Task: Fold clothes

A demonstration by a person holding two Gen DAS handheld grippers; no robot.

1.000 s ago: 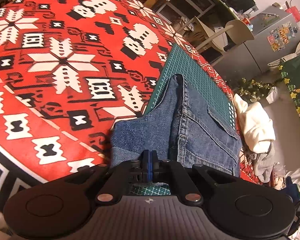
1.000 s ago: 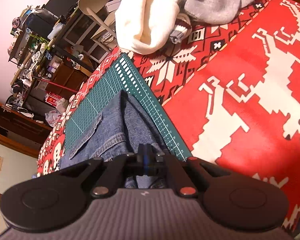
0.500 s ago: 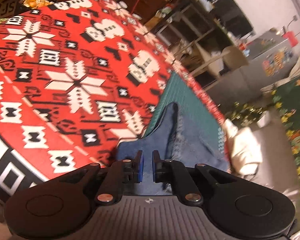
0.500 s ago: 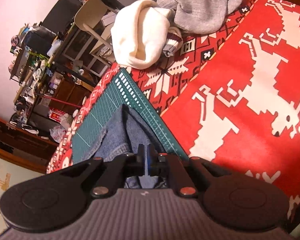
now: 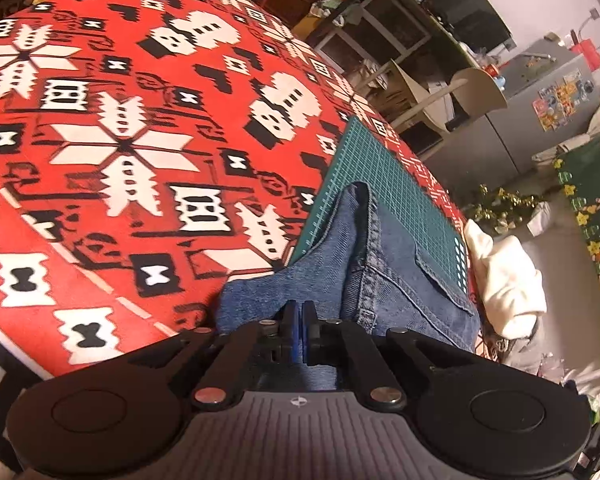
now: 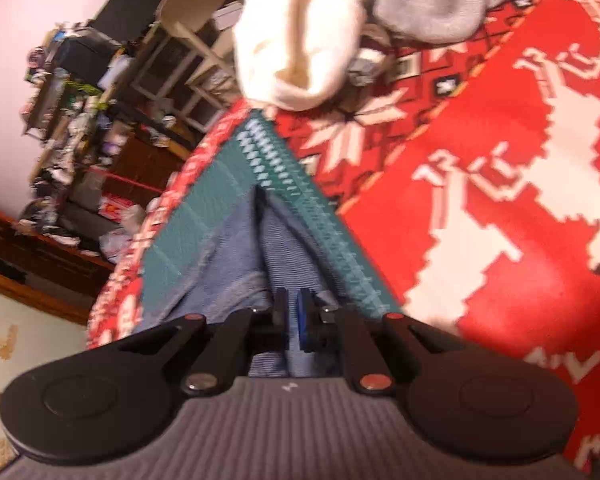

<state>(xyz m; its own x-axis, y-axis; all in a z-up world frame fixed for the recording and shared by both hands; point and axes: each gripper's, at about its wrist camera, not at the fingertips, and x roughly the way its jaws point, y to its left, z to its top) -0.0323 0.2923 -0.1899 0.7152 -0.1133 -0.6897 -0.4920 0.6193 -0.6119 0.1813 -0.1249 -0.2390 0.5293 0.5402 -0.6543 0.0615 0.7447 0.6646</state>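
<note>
Nearest, we note the left gripper [image 5: 299, 320] nearly closed over the jeans [image 5: 384, 276], the right gripper [image 6: 293, 320] slightly parted above the same denim, which lies on the green mat [image 5: 400, 196], white garment [image 6: 300, 40] beyond.

Right hand-held gripper [image 6: 293, 312] slightly parted over folded jeans [image 6: 256, 256] on green cutting mat [image 6: 204, 216]; cream garment [image 6: 300, 40] beyond, view blurred

Folded blue jeans [image 5: 384, 276] on green mat [image 5: 404, 200]
</note>
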